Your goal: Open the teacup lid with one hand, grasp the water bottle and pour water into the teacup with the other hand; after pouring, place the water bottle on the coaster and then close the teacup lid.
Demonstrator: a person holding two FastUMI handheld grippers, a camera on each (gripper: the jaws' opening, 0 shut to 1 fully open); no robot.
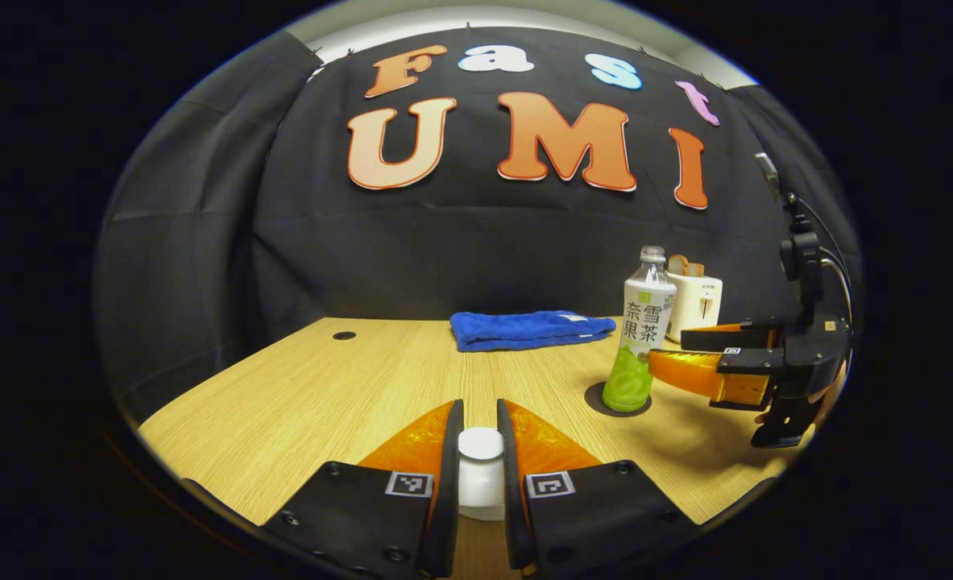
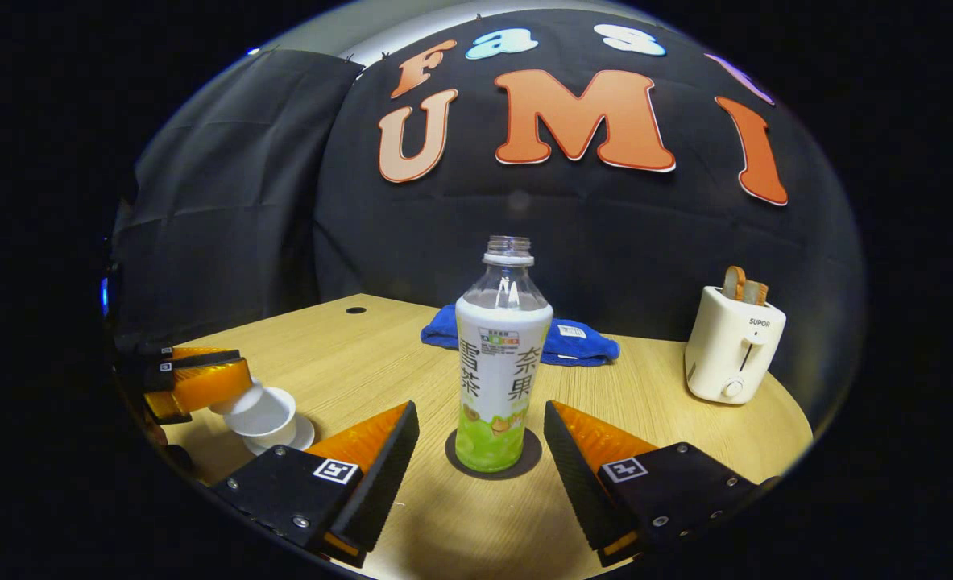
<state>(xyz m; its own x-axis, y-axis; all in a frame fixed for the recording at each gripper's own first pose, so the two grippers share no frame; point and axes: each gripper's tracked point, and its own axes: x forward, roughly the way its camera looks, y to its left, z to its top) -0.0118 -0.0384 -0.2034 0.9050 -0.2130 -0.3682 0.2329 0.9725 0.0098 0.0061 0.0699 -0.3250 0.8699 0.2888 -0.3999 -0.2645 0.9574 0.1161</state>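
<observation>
**Lid pinched at lower centre, bottle standing on its coaster**

While the left gripper (image 1: 480,451) sits at the bottom centre of the left gripper view, its jaws are drawn in against both sides of the white teacup lid (image 1: 480,475), pinching it just above the light wooden bench (image 1: 299,403). Farther back, in mid-frame, a folded blue cloth (image 1: 528,329) lies against the booth wall. Right of centre, the water bottle (image 1: 641,338) stands upright and uncapped on the dark round coaster (image 1: 595,399), with a white toaster (image 1: 698,302) behind it. At the right edge the right gripper (image 1: 698,358) points toward the bottle, its orange fingers near it.

In the right gripper view, the left gripper appears at the far left, tilted over the white teacup (image 2: 271,415), which rests on a saucer (image 2: 303,439); whether lid and cup touch cannot be told from here. At the bottom centre the right gripper (image 2: 480,451) has its jaws spread wide, one on each side of the bottle (image 2: 502,362) and clear of it. The bottle stands on the coaster (image 2: 532,459). Behind it lies the blue cloth (image 2: 577,342), and at the right the toaster (image 2: 730,350) holds slices of bread (image 2: 743,283).
</observation>
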